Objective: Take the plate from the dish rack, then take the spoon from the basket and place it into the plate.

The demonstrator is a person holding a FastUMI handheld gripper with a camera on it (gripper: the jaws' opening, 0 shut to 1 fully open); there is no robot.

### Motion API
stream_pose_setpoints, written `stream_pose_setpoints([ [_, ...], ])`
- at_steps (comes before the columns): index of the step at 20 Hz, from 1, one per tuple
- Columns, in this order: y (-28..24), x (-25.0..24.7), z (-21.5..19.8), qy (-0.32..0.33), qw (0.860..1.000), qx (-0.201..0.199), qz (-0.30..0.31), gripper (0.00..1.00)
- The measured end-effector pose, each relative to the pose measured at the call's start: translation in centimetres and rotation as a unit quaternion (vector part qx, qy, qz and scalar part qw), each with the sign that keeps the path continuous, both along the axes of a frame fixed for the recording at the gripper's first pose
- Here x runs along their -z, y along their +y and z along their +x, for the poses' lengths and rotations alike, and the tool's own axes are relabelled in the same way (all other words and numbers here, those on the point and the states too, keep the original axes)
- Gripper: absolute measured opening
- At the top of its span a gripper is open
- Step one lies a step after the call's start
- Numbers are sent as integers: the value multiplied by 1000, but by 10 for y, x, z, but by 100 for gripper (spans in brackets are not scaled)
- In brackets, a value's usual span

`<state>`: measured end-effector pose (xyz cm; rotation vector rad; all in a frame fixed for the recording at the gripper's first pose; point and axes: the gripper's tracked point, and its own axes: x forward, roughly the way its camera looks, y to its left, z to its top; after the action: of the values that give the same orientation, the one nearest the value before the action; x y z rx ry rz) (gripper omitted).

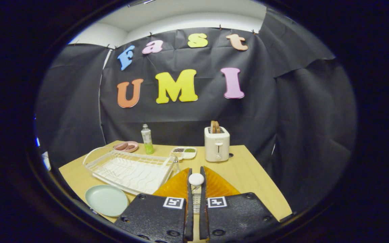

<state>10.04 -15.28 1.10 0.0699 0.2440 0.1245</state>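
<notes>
Spoon (196,179) clamped in gripper (196,184), plate (106,200) beside rack (130,170)

We see our claw (196,184) as two broad, dark, pebbled plates, each with round screws near its edges and a square black-and-white marker near its inner corner. Two narrow fingers (189,202) run forward between them, close together.

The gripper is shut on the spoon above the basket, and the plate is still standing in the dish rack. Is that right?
Not quite. The gripper is shut on the spoon above the basket, but the gripper view shows the plate lying flat on the table, in front of the dish rack, not in it.
</notes>
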Motion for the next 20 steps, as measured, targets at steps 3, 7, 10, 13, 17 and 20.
stream_pose_setpoints([
  [3, 47, -14, -28, 9, 999, -48, -2, 12],
  [7, 116, -20, -62, 20, 992, -121, 13, 12],
  [10, 170, 1, -82, 51, 982, -180, 20, 12],
  [13, 214, 24, -92, 76, 973, -219, 13, 12],
  [17, 248, 62, -96, 118, 961, -249, 4, 12],
  [20, 265, 85, -94, 140, 956, -256, -2, 12],
])
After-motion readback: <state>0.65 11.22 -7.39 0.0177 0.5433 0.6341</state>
